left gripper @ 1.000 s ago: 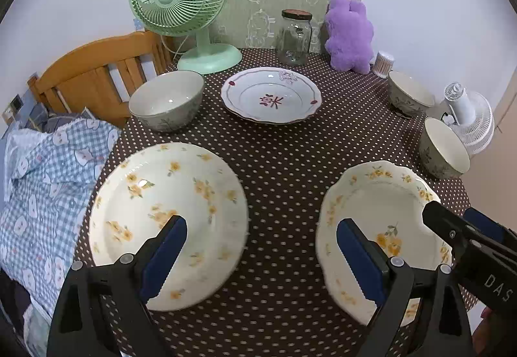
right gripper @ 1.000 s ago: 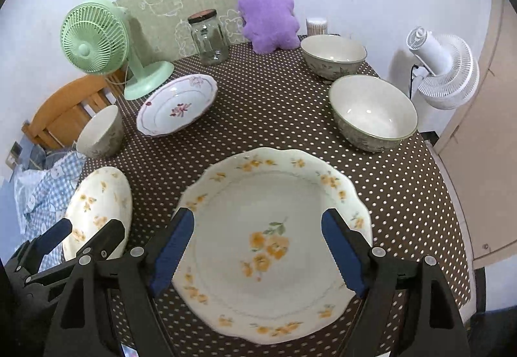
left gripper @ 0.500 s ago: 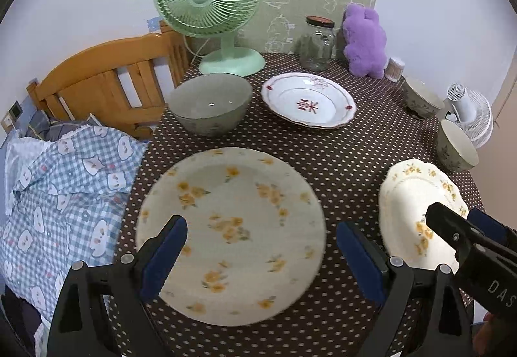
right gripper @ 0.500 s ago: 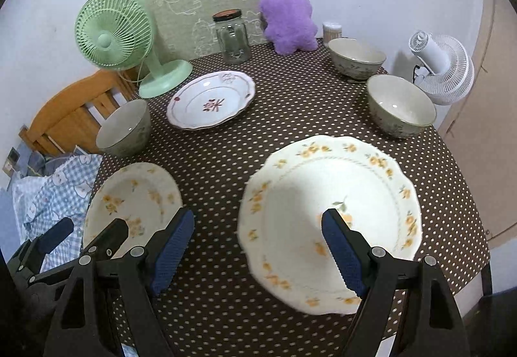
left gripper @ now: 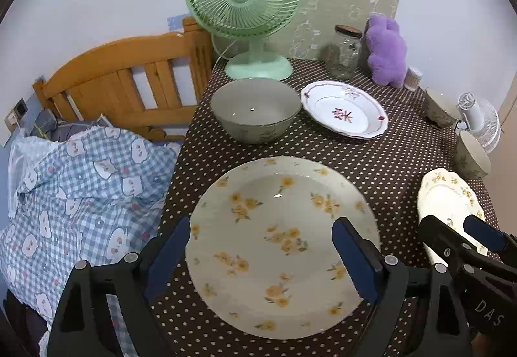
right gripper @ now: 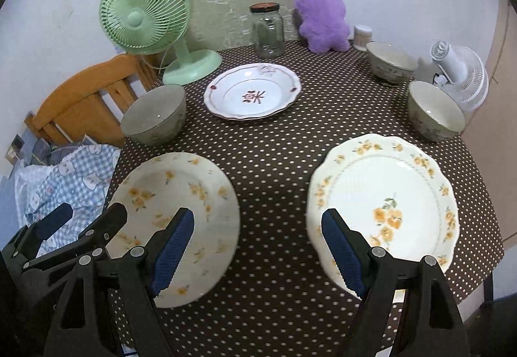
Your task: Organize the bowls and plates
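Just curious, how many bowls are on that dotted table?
3: one bowl near the green fan, one at the back right, one by the white fan.

Nearest my left claw lies a round cream ceramic plate with scattered yellow flowers (left gripper: 281, 247), flat on the surface. Just behind it a grey-green ceramic bowl (left gripper: 255, 110) stands upright. Beyond that rests a white scalloped plate with a red flower centre (right gripper: 252, 92). On my right side lies a cream scalloped plate with an orange flower border (right gripper: 383, 205), and behind it two more upright grey-green bowls (right gripper: 433, 110) (right gripper: 389, 63).
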The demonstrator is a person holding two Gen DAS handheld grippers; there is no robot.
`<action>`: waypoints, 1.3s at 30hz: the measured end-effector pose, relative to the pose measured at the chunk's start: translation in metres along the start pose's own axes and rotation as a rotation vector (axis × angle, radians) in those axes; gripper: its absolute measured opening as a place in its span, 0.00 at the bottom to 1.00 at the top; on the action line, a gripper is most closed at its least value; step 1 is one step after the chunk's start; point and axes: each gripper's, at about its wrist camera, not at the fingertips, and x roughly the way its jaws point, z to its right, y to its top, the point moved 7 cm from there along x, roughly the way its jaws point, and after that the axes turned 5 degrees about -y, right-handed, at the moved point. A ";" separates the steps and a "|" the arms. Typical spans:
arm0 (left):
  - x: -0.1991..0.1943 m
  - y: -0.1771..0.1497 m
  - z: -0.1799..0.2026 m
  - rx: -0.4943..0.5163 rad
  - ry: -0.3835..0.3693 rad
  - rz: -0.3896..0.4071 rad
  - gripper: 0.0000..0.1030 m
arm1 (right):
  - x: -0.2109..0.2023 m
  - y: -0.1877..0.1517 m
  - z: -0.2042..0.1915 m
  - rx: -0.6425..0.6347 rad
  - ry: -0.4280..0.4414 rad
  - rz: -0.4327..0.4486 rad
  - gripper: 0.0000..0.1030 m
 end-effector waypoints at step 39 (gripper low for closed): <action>0.096 -0.022 -0.060 -0.039 0.018 -0.192 0.67 | 0.117 -0.017 -0.068 -0.060 -0.020 -0.211 0.74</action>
